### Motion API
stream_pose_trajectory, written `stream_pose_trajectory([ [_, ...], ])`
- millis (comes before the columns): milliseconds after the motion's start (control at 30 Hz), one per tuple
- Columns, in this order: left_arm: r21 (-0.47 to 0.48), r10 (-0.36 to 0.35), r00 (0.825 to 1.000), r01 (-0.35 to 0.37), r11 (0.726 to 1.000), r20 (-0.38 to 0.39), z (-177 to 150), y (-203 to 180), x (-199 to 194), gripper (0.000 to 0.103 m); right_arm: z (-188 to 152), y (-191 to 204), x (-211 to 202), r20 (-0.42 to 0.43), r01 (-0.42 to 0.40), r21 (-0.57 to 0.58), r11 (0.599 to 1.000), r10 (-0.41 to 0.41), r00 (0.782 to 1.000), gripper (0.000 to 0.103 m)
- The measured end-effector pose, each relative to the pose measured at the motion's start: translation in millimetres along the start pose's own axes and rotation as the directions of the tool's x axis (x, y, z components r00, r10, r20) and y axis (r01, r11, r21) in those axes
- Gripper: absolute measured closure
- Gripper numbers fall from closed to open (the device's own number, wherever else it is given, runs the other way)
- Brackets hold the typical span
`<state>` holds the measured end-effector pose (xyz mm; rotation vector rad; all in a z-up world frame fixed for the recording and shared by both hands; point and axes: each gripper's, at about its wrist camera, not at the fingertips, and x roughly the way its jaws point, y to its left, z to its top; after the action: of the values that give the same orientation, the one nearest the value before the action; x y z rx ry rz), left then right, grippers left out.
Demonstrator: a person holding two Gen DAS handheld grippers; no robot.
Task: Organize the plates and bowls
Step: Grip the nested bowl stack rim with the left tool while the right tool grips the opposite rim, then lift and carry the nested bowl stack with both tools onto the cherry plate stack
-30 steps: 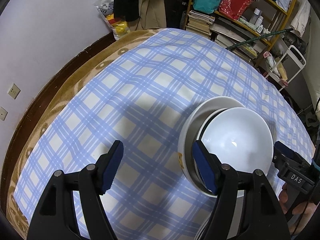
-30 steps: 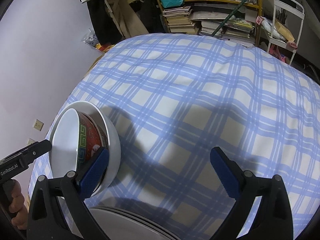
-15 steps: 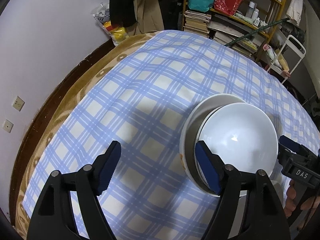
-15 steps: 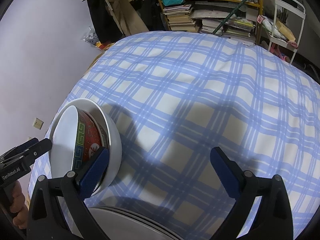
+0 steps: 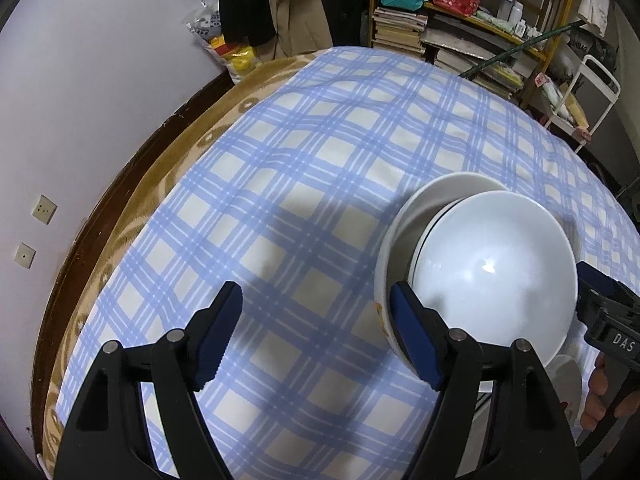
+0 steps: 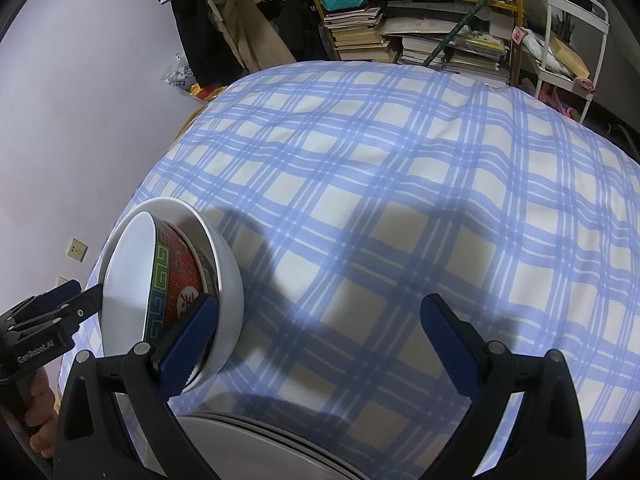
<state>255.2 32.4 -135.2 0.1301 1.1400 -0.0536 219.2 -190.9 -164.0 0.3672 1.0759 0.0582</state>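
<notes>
Nested bowl stack, red patterned ceramic bowl (image 6: 182, 280) w/ white inside, sat in larger plain white ceramic bowl (image 5: 404, 220), held tilted above bench (image 5: 304, 168) w/ blue plaid cloth, near front edge. Left tongs (image 5: 316, 336) & right tongs (image 6: 320, 340) both spread wide, one pad each bracing opposite sides, so stack is pinched between them. White plates (image 6: 256, 440) below, prob next stacking spot.

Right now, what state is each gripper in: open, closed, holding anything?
Left gripper: open, jaws wide, holding nothing; nested white ceramic bowls sit between the two grippers.
Right gripper: open, jaws wide, holding nothing.

Left hand-held gripper (image 5: 316, 336), right hand-held gripper (image 6: 320, 344): jaws spread.
</notes>
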Motion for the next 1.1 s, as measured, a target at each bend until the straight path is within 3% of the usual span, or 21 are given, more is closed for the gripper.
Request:
stream_pose_trajectory([
  [433, -0.031, -0.006, 1.000, 0.006, 1.000, -0.014, 1.2, 5.1, 4.0, 0.028, -0.9, 7.5, 2.5, -0.023, 0.011, -0.012, 1.000, -0.012, 1.000, 0.000],
  [567, -0.049, -0.023, 0.999, 0.022, 0.999, -0.023, 1.7, 7.6, 5.9, 0.029, -1.4, 9.1, 1.5, -0.027, 0.004, -0.016, 1.000, -0.004, 1.000, 0.007],
  [700, -0.039, -0.052, 0.998, 0.051, 0.998, -0.021, 0.9, 5.3, 5.2, 0.044, -1.2, 11.0, 2.3, -0.038, -0.008, -0.008, 1.000, 0.008, 0.999, 0.013],
  [733, -0.034, -0.064, 0.998, 0.063, 0.997, -0.019, 0.4, 3.3, 4.5, 0.051, -0.9, 12.4, 2.4, -0.043, -0.010, -0.014, 1.000, 0.010, 0.999, 0.016],
  [867, -0.016, -0.065, 0.998, 0.064, 0.998, -0.008, 0.4, -3.1, 2.3, 0.058, -0.2, 17.4, 1.1, -0.058, -0.029, -0.014, 0.999, 0.028, 0.998, 0.032],
  [933, -0.027, -0.093, 0.996, 0.093, 0.995, -0.015, 1.3, -2.6, 3.1, 0.068, 0.7, 20.1, 1.3, -0.065, -0.034, -0.015, 0.999, 0.033, 0.997, 0.039],
  [1000, -0.027, -0.126, 0.992, 0.125, 0.992, -0.026, 2.2, -3.2, 4.4, 0.075, 1.5, 24.7, 1.8, -0.075, -0.050, -0.023, 0.998, 0.048, 0.996, 0.052],
  [1067, -0.015, -0.138, 0.990, 0.138, 0.990, -0.025, 3.2, -5.1, 4.7, 0.078, 1.8, 31.5, 2.2, -0.084, -0.069, -0.036, 0.997, 0.066, 0.994, 0.076],
  [1100, -0.024, -0.154, 0.988, 0.154, 0.988, -0.027, 3.9, -4.3, 5.2, 0.079, 1.8, 35.7, 2.5, -0.087, -0.079, -0.044, 0.996, 0.075, 0.993, 0.082],
])
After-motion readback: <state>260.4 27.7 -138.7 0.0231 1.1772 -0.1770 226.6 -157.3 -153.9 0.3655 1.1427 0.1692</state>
